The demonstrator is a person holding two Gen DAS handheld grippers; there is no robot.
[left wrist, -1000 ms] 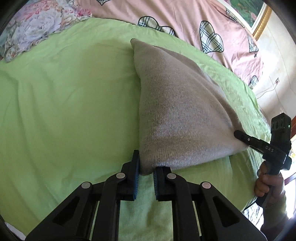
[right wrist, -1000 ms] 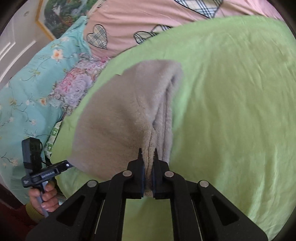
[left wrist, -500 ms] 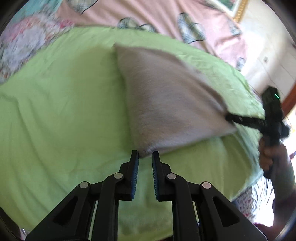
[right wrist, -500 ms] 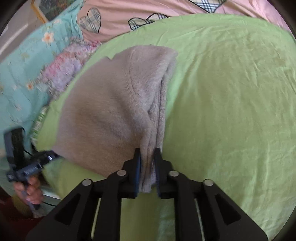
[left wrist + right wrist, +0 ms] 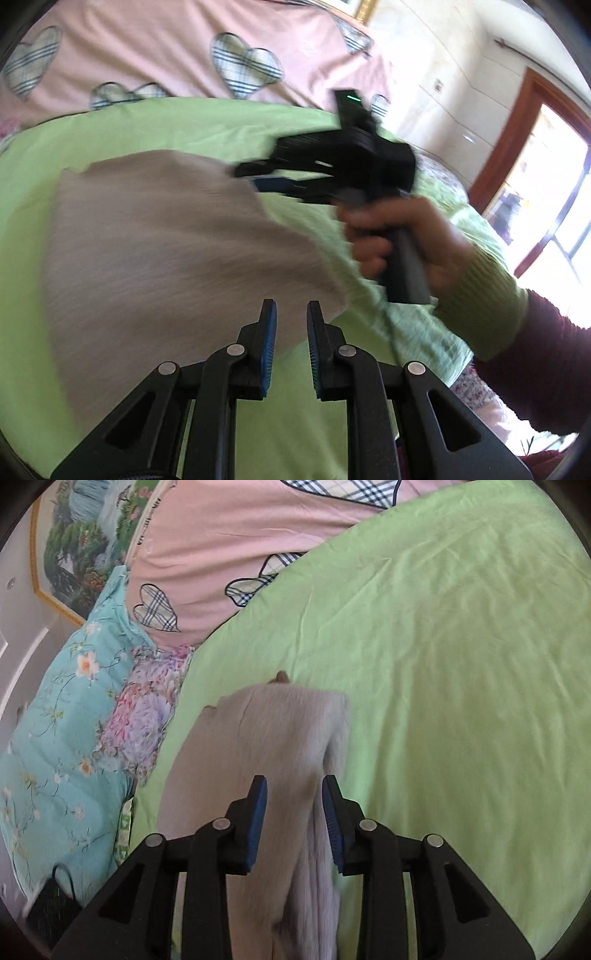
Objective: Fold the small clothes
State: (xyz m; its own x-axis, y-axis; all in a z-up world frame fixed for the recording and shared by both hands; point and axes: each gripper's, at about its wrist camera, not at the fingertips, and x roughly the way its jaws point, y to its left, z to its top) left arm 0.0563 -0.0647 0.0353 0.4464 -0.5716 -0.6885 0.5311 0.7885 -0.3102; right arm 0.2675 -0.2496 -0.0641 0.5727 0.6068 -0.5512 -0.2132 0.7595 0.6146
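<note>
From the left wrist, the left gripper (image 5: 289, 328) is seen with its jaws just opened, nothing pinched. The grey knit cloth (image 5: 166, 251) is laid on the green sheet (image 5: 184, 122).

From the right wrist, the right gripper (image 5: 293, 805) has just been opened, with the cloth loose between its jaws.

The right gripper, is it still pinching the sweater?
No, the right gripper has just been opening its jaws, and the grey sweater lies loose between them on the green sheet.
</note>
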